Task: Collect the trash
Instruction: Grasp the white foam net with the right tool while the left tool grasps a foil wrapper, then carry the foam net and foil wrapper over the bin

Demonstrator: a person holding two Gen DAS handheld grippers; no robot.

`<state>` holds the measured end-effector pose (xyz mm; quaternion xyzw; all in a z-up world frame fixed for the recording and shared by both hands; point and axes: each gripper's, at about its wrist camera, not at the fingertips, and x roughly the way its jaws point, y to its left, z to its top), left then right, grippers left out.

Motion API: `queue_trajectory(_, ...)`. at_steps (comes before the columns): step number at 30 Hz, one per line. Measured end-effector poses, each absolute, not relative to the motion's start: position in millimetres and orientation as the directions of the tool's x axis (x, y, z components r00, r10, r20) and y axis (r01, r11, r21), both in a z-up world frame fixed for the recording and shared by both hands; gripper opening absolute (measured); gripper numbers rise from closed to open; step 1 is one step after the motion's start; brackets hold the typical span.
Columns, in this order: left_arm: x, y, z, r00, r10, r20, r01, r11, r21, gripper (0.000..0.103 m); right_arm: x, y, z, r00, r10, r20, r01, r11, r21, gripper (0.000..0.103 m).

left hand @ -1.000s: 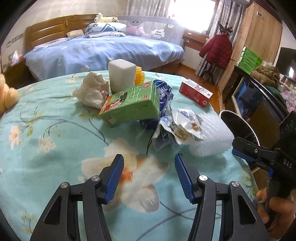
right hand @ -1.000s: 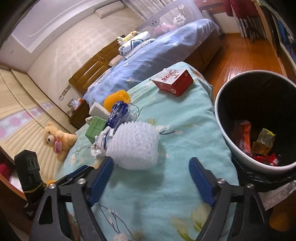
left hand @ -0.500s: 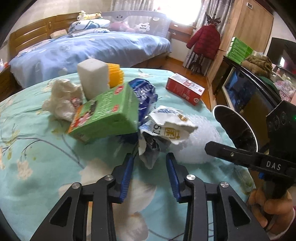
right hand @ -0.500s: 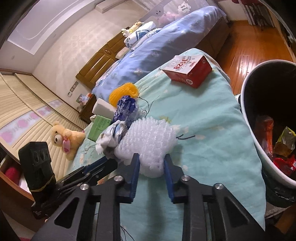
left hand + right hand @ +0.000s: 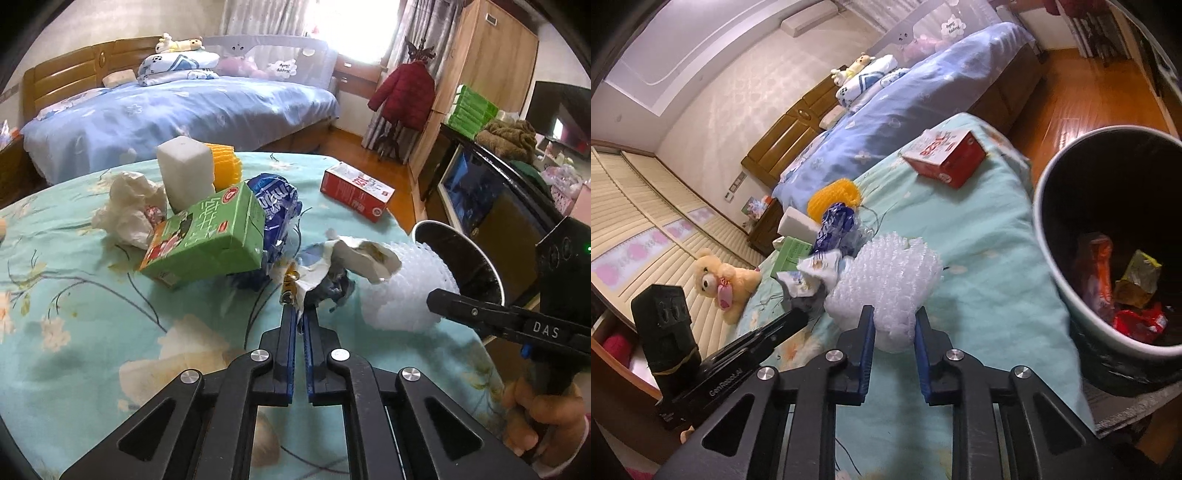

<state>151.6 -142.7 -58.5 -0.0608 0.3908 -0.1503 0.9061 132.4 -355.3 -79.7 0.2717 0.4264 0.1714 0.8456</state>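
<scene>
Trash lay heaped on the floral tablecloth [image 5: 74, 295], and within the last second both tongs went from wide apart to clamped. The left gripper [image 5: 300, 314] had pinched shut on the crumpled wrapper [image 5: 354, 254] at the pile's near edge; the right gripper [image 5: 893, 332] squeezed the bubble wrap [image 5: 886, 280], at three o'clock from the wrapper. Both pieces seemed secured and ready to lift. The bin [image 5: 1049, 236] stood at three o'clock beside the table, already holding wrappers. The green carton [image 5: 207, 240] and red box [image 5: 354, 192] remained uncollected.
</scene>
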Motion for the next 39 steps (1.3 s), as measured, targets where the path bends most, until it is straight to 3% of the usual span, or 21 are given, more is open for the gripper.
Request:
queue_trajectory(11, 125.3, -163.6, -54.1, 0.629, -0.38, -0.678, 0.264, 0.925, -0.273, 0.001, 106.9, -390.6, -69.7, 0.633, 0.436, -0.64, 0.001, 0.826, 0.563, 0.02)
queue_trajectory(39, 154.8, -243.5, -52.3, 0.576, -0.43, -0.695, 0.356, 0.897, -0.26, 0.001, 77.3, -467.8, -59.5, 0.714, 0.255, -0.652, 0.14, 0.86, 0.49, 0.02)
